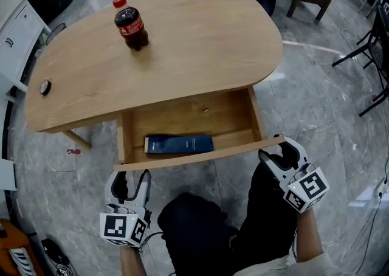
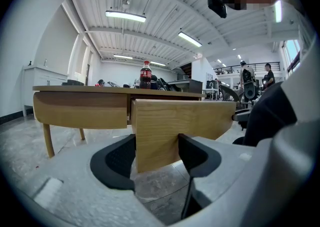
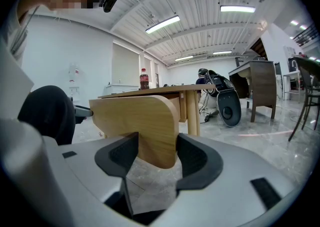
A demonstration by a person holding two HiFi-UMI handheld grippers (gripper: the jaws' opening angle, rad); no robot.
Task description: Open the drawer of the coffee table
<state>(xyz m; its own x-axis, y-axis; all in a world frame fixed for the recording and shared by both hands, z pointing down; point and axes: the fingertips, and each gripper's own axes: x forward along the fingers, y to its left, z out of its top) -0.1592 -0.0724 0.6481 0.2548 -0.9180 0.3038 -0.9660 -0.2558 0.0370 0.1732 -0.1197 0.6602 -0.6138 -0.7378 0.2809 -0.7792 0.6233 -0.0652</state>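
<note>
- The open drawer's front panel (image 1: 200,155) is pinched at its left end by the left gripper (image 1: 132,179).
- Its right end is pinched by the right gripper (image 1: 276,149).
- A dark blue box (image 1: 178,144) is seen inside.

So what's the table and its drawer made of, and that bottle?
The coffee table and drawer front look like light wood, matte, with grain lines showing; it could be veneer. The cola bottle looks like clear plastic, with a red cap and label and dark drink inside.

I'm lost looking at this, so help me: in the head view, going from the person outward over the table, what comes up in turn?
drawer front → dark blue box → cola bottle
</note>
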